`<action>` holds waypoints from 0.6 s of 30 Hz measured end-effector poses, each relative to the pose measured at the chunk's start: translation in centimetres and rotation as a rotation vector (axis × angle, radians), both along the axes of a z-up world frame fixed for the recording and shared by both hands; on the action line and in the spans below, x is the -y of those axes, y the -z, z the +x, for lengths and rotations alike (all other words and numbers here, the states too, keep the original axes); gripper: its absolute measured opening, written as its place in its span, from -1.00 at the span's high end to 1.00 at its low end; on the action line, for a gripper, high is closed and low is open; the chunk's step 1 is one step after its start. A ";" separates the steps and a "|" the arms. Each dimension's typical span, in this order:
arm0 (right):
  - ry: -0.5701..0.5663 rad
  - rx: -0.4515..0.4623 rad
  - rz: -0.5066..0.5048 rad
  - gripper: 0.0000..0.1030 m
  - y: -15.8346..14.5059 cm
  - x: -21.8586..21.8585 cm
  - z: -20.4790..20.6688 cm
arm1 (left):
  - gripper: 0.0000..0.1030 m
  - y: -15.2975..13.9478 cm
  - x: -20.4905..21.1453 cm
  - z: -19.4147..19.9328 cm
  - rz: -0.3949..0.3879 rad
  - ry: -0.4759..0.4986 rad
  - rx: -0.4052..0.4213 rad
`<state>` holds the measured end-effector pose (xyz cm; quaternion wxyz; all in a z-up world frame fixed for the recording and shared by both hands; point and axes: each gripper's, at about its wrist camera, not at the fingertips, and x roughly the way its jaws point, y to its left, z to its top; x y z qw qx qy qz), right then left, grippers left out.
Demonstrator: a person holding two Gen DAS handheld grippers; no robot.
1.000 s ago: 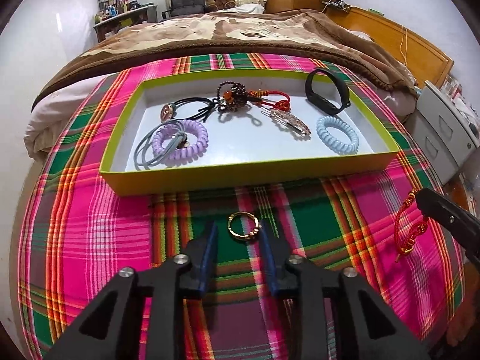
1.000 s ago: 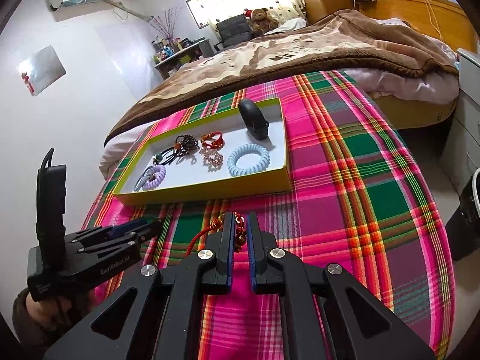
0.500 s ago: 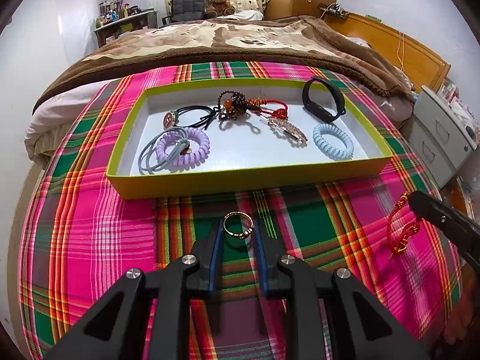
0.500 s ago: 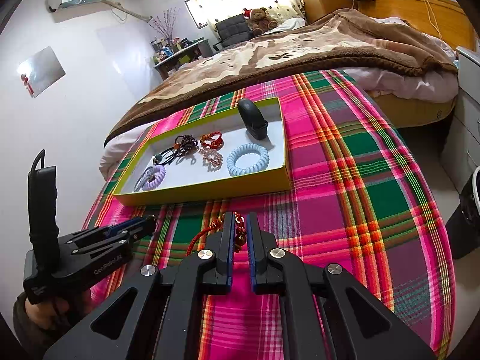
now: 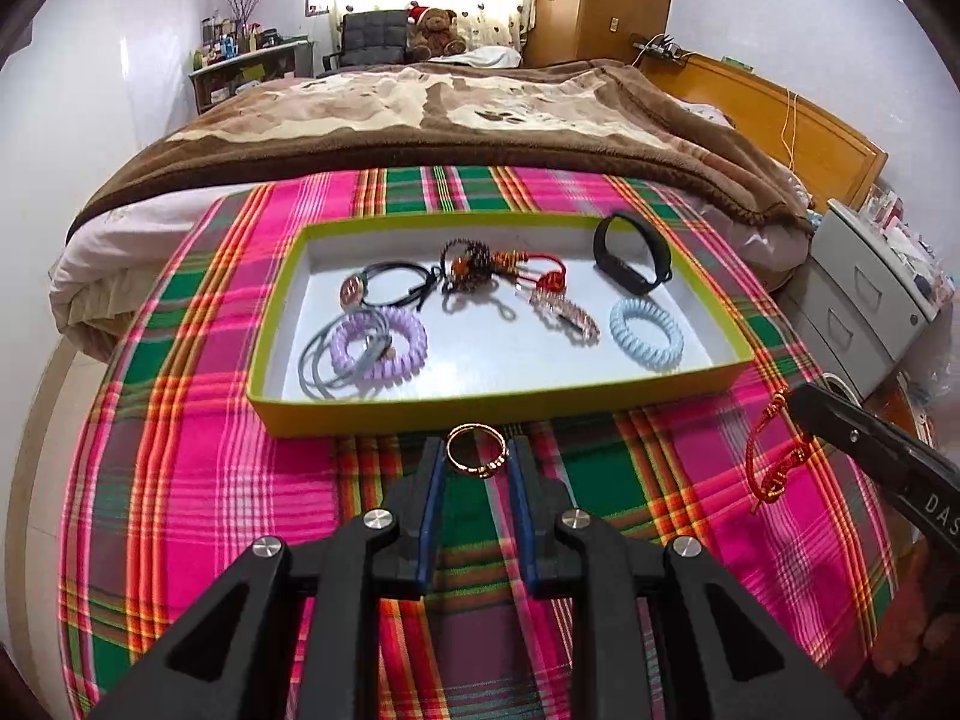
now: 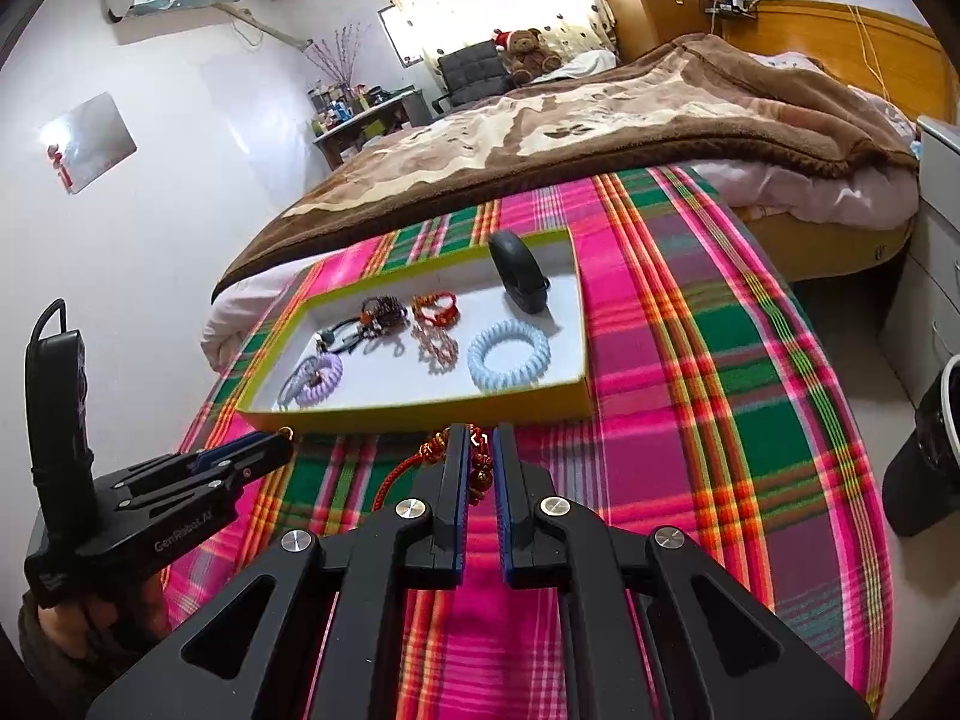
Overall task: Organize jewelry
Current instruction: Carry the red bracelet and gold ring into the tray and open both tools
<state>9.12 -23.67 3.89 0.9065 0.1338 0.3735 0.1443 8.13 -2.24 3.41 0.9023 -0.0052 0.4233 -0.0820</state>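
My left gripper (image 5: 477, 459) is shut on a gold ring (image 5: 476, 459) and holds it above the plaid cloth, just in front of the green-rimmed tray (image 5: 498, 405). My right gripper (image 6: 480, 444) is shut on a red cord bracelet (image 6: 480, 468), which hangs from its tips; it also shows in the left wrist view (image 5: 774, 462). The tray (image 6: 420, 408) holds a purple coil tie (image 5: 381, 345), a blue coil tie (image 5: 645, 333), a black band (image 5: 630, 255), a beaded bracelet (image 5: 474, 267) and a hair clip (image 5: 567, 315).
The tray lies on a pink and green plaid cloth (image 5: 180, 450) over a round table. A bed with a brown blanket (image 5: 450, 126) is behind it. Grey drawers (image 5: 870, 300) stand at the right. A dark bin (image 6: 924, 468) stands on the floor at right.
My left gripper closed on the gold ring and lifted it off the cloth toward the tray's front wall. My right gripper kept hold of the red bracelet and barely moved.
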 end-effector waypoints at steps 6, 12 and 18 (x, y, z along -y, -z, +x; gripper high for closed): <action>-0.001 0.020 -0.029 0.85 -1.2 -0.6 2.1 | 0.58 -1.2 -0.1 0.9 -0.010 0.019 0.021; 0.010 0.029 -0.052 0.85 -1.4 -1.0 4.3 | 0.58 -1.8 0.0 2.4 -0.019 0.032 0.029; 0.029 0.002 -0.068 0.85 -0.3 -1.4 6.5 | 0.58 -1.9 0.2 4.2 -0.021 0.039 0.030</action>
